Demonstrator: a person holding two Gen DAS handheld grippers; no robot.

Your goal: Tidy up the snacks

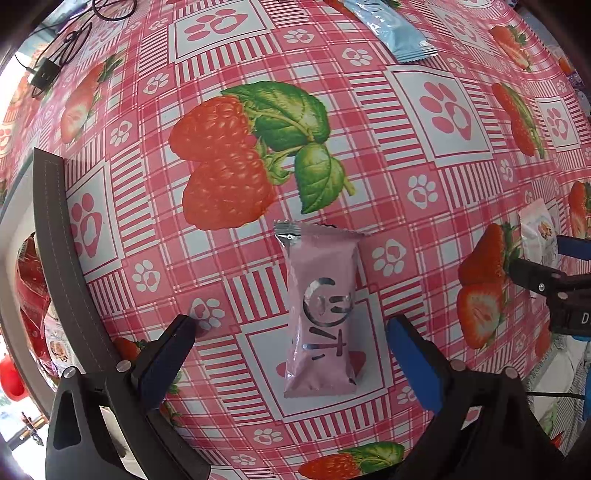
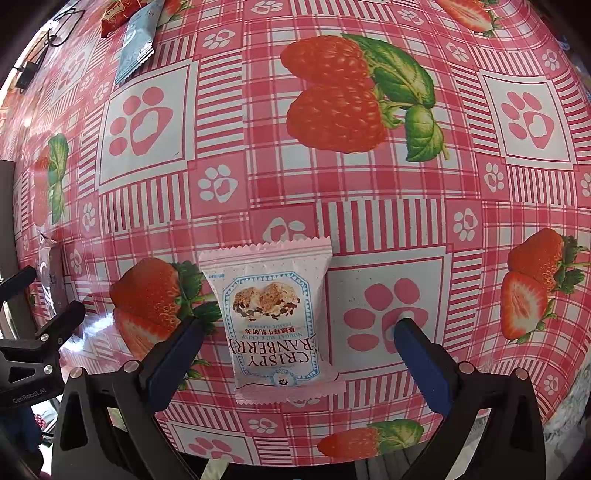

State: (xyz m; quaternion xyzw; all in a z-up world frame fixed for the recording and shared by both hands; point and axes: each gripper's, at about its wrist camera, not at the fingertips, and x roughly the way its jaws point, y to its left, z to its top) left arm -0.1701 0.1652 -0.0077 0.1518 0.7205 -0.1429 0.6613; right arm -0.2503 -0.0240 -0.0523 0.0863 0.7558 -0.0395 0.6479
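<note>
A pink snack bar wrapper (image 1: 320, 314) with silver print lies flat on the strawberry-pattern tablecloth, between the fingers of my open left gripper (image 1: 291, 328), which touches nothing. A white and pink Crispy Cranberry packet (image 2: 275, 317) lies flat between the fingers of my open right gripper (image 2: 299, 330), also untouched. The same packet shows at the right edge of the left wrist view (image 1: 537, 232), with the right gripper's fingers (image 1: 535, 275) around it. The pink bar is a sliver at the left edge of the right wrist view (image 2: 50, 269).
A light blue packet (image 1: 391, 27) lies far across the table and also shows in the right wrist view (image 2: 135, 40), beside a red packet (image 2: 122, 13). A dark grey container rim (image 1: 55, 236) at left holds red packets (image 1: 31, 280). Black cables (image 1: 66, 40) lie far left.
</note>
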